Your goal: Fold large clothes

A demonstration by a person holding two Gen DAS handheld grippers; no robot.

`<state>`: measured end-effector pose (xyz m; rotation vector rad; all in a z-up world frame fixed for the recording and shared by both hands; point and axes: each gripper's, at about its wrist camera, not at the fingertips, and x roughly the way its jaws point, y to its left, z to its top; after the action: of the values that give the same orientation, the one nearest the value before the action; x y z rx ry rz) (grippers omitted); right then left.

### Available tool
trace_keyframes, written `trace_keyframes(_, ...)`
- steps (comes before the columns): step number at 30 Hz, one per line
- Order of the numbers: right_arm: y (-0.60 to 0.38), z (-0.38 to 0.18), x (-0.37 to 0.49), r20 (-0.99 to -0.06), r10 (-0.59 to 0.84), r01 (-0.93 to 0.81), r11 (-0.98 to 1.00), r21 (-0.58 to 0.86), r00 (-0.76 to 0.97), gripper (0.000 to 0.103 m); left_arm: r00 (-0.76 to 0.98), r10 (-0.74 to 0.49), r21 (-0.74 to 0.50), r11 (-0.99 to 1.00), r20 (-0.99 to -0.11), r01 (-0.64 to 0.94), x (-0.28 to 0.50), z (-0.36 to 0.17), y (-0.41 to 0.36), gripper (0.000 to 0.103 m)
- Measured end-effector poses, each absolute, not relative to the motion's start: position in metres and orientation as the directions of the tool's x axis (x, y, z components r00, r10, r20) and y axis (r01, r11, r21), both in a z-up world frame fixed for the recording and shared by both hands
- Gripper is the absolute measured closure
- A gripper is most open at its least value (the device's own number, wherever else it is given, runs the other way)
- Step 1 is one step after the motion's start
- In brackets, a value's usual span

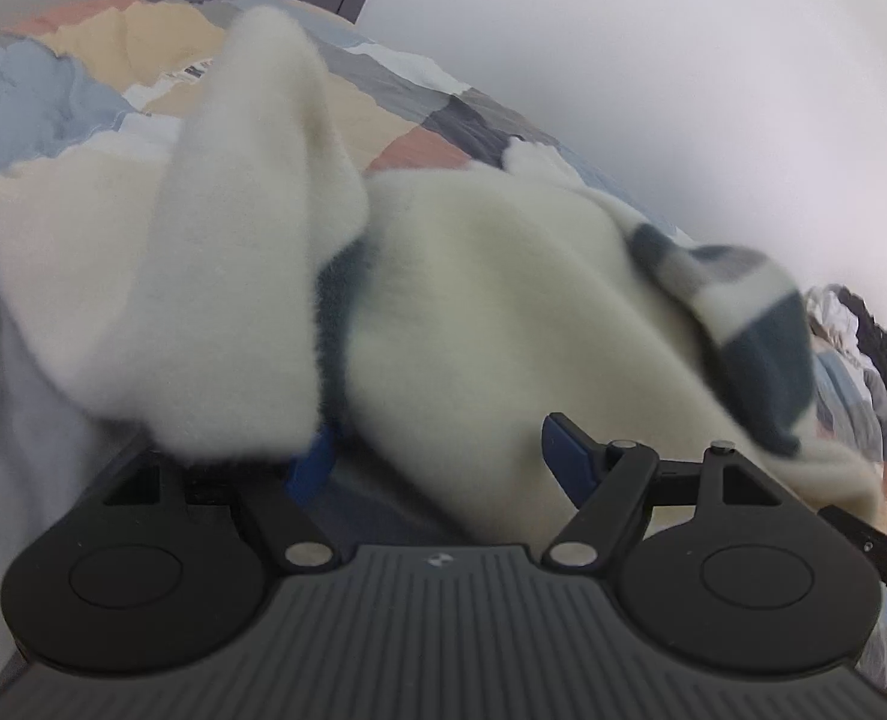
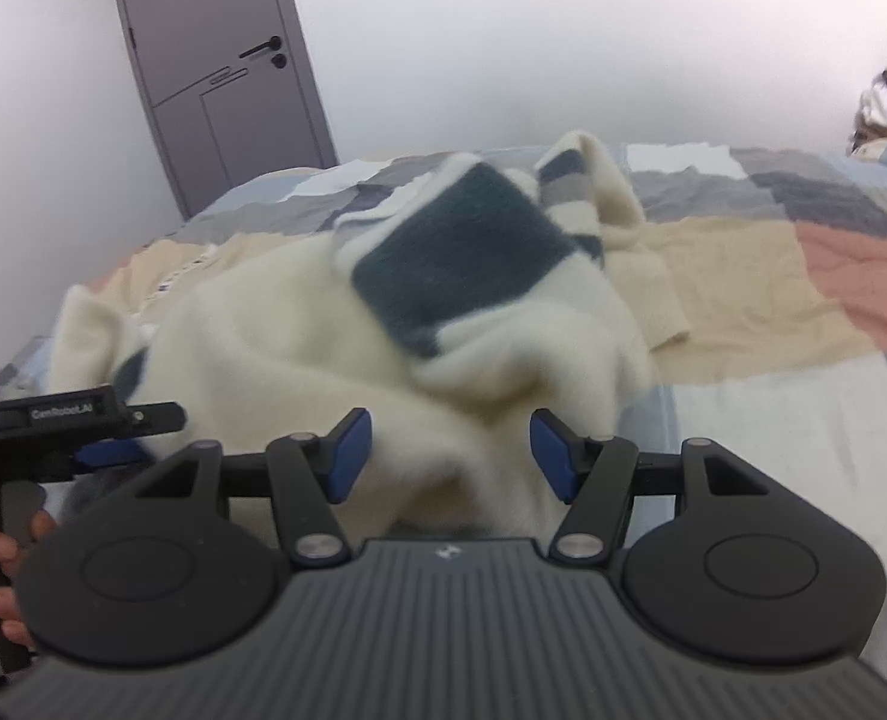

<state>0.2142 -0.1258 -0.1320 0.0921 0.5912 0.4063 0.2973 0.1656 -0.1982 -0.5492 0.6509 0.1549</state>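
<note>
I see the cream sweater [image 2: 299, 324] with its dark teal patch bunched up on the patchwork bedspread [image 2: 743, 252]. My right gripper [image 2: 452, 456] stands open with fabric loose between its blue pads. My left gripper [image 1: 437, 462] is spread wide too, a sleeve draped over its left finger

Black left tool [image 1: 437, 462] and right tool [image 2: 451, 456]: blue pads, silver pivot screws, ribbed grey housing, small white lettering.
</note>
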Motion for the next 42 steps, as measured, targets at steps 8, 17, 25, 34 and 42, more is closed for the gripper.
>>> trace_keyframes(8,-0.118,-0.142,0.25,-0.517,0.278,-0.295,0.954,0.051,0.81,0.043,0.787,-0.06,-0.441,0.853,-0.613,-0.278,0.323,-0.211,0.176,0.025)
trace_keyframes(17,-0.131,-0.14,0.257,-0.505,0.231,-0.236,0.97,0.056,0.832,0.044,0.813,-0.156,-0.545,0.809,-0.561,-0.22,0.321,-0.2,0.194,0.026)
trace_keyframes(25,-0.153,-0.129,0.228,-0.499,0.331,-0.207,0.935,0.289,0.801,0.041,0.801,-0.183,-0.53,0.827,-0.569,-0.188,0.322,-0.196,0.186,0.026)
trace_keyframes(34,-0.139,-0.123,0.188,-0.497,0.479,-0.336,0.873,0.353,0.724,0.042,0.76,-0.178,-0.518,0.823,-0.625,-0.233,0.303,-0.206,0.17,0.026)
trace_keyframes(42,-0.14,-0.145,0.177,-0.582,0.552,-0.31,0.828,0.467,0.597,0.04,0.788,-0.116,-0.599,0.718,-0.604,-0.354,0.291,-0.216,0.197,0.037)
